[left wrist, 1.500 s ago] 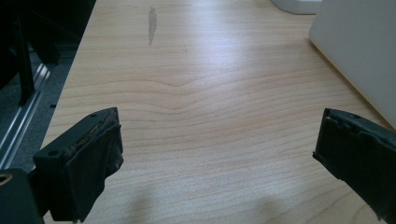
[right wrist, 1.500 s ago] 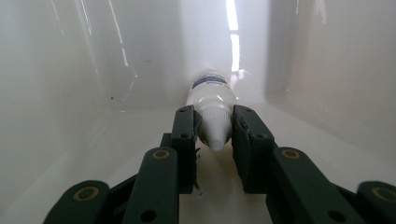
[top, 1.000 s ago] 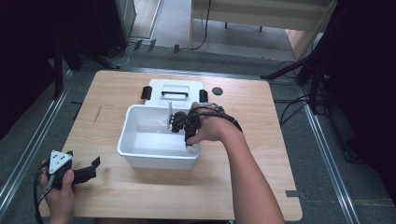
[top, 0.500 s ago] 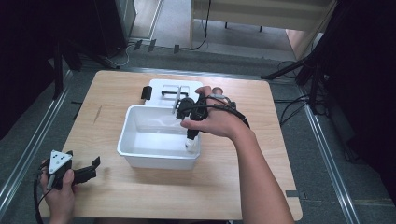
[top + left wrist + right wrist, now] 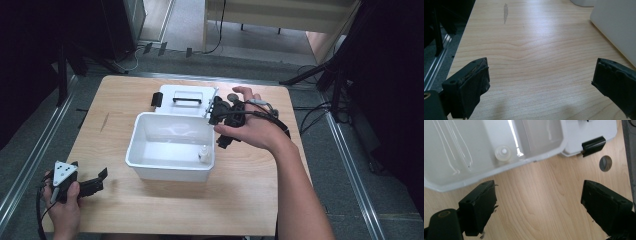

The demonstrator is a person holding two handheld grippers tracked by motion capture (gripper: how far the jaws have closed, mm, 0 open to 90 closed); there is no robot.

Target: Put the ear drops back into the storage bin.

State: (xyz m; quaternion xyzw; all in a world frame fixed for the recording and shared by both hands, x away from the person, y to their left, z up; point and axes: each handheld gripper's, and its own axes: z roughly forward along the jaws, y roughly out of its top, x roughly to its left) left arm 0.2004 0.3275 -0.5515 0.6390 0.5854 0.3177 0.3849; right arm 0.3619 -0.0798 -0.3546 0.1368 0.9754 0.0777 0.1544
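Observation:
A white plastic box [image 5: 150, 150] stands open in the middle of the wooden table. A small white bottle [image 5: 204, 154] stands upright in its near right corner, and the right gripper view looks down on its cap [image 5: 503, 153]. My right gripper [image 5: 220, 125] hovers above the box's right rim. Its jaws have just been opening and now stand wide [image 5: 539, 202] with nothing between them. My left gripper [image 5: 95, 182] rests low at the table's front left, jaws wide apart [image 5: 536, 85] over bare wood.
The box's white lid [image 5: 186, 95] with a black handle lies flat behind the box, a black latch [image 5: 594, 145] on its edge. A small round hole [image 5: 605, 163] marks the table near the lid. The box wall [image 5: 616, 27] stands to the right of my left gripper.
My right hand has risen out of the box and drifted right, and its jaws have opened, leaving the small bottle standing inside. The left hand has stayed put.

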